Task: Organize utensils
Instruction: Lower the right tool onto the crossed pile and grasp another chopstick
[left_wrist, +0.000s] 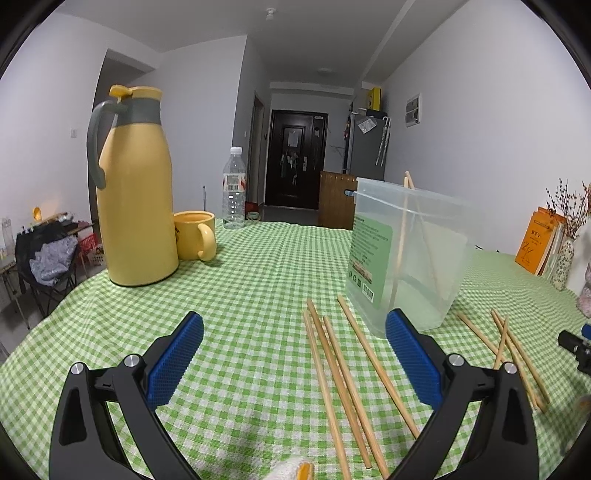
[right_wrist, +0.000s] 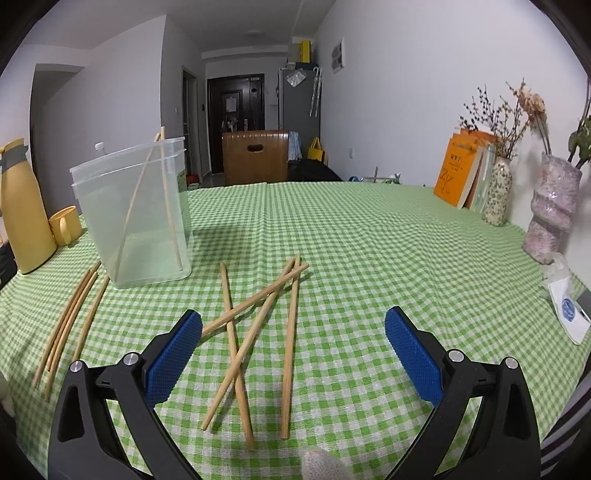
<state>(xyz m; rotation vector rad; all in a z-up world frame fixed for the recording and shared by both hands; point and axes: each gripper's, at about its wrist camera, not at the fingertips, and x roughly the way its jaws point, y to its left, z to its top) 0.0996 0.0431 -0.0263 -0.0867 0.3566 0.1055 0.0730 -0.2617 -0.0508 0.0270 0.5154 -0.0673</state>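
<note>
A clear plastic container (left_wrist: 410, 254) stands on the green checked tablecloth with two chopsticks (left_wrist: 402, 236) leaning inside; it also shows in the right wrist view (right_wrist: 136, 214). Several loose wooden chopsticks (left_wrist: 343, 376) lie in front of my left gripper (left_wrist: 295, 354), which is open and empty just above the cloth. Another crossed pile of chopsticks (right_wrist: 258, 332) lies between the open fingers of my right gripper (right_wrist: 293, 350), also empty. A further group of chopsticks (right_wrist: 70, 325) lies at that view's left, beside the container.
A yellow thermos jug (left_wrist: 136, 192), a yellow mug (left_wrist: 195, 234) and a water bottle (left_wrist: 233, 188) stand at the table's far left. Orange books (right_wrist: 461, 170), flower vases (right_wrist: 498, 192) and a pink vase (right_wrist: 550, 210) line the right wall. A white packet (right_wrist: 569, 310) lies near the right edge.
</note>
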